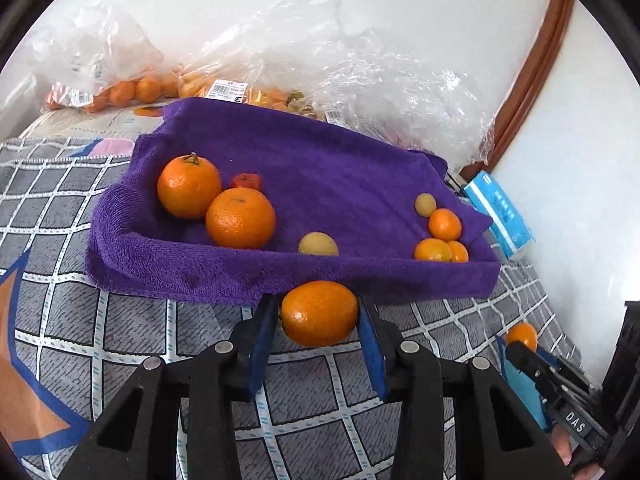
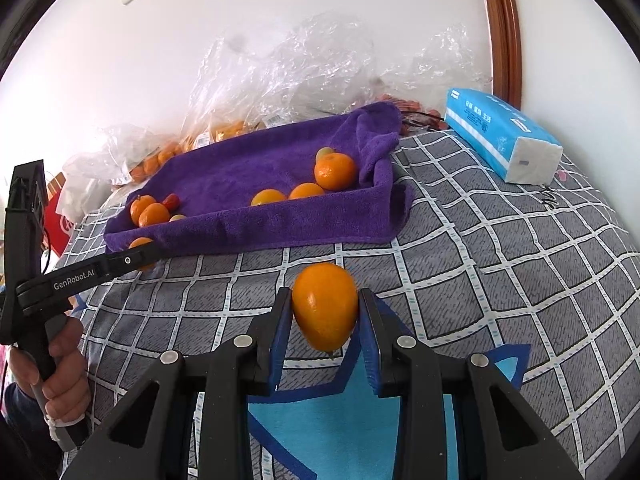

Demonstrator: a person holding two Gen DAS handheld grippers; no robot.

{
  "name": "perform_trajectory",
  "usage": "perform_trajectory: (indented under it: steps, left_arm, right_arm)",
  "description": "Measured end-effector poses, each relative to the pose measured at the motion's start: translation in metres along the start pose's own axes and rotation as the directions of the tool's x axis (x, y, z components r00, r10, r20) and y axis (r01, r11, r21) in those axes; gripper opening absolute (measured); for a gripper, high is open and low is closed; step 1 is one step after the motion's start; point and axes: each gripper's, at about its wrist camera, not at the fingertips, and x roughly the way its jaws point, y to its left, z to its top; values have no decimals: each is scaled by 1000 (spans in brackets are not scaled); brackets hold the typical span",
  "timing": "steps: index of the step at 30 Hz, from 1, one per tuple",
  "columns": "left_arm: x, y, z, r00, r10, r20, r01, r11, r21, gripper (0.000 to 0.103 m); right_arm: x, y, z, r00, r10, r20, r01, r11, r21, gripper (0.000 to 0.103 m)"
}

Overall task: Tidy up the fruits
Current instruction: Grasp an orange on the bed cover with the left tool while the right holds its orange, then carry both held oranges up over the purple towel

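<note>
Purple towel (image 1: 304, 168) holds seven fruits; each tool grips one.

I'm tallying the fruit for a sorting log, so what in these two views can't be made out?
- Bagged fruit, left wrist view: crinkled plastic and glare blur it; no count possible.
- Yellowish fruit, right wrist view: purple towel's front fold and an orange hide most of it.
- Fruit in the left gripper, right wrist view: the gripper's finger covers much of it.
</note>
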Motion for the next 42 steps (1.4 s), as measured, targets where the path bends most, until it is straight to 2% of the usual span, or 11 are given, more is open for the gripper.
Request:
perform_trajectory:
  steps: [12, 18, 20, 22, 24, 26, 29, 35, 42]
  left_arm:
    - [1, 2, -1, 1000, -16, -15, 15, 1000, -21, 38]
    - [-2, 6, -2, 999, -30, -23, 28, 998, -63, 38]
    - [-6, 5, -5, 999, -17, -41, 14, 998, -66, 38]
    - [-11, 4, -8, 998, 0, -64, -4, 999, -54, 38]
    - [-22, 4, -13, 997, -20, -77, 16, 998, -53, 38]
    - [-34, 6, -14, 996, -29, -86, 25, 998, -52, 38]
    - [-51, 10, -14, 997, -10, -73, 8, 999, -39, 38]
    - [-84, 14, -11, 998, 46, -49, -45, 999, 14, 38]
    - [-111, 16, -3, 999, 36, -17, -35, 998, 43, 38]
  right_arm:
    - [2, -11, 1, 999, 44, -18, -43, 997, 64, 32]
    - [-3, -8, -2, 998, 61, 2, -61, 997, 37, 32]
    - [-4, -6, -2, 999, 34, -1, -34, 999, 26, 32]
    - [-7, -4, -5, 1000, -26, -13, 26, 1000, 16, 32]
    - [-13, -3, -9, 997, -66, -33, 68, 997, 42, 32]
    - [-21, -3, -12, 998, -52, -44, 55, 996, 75, 32]
    - [-38, 3, -13, 996, -81, -29, 83, 993, 88, 32]
    - [-72, 21, -4, 995, -91, 41, 85, 990, 115, 32]
    - [-92, 48, -3, 991, -106, 77, 97, 989, 112, 32]
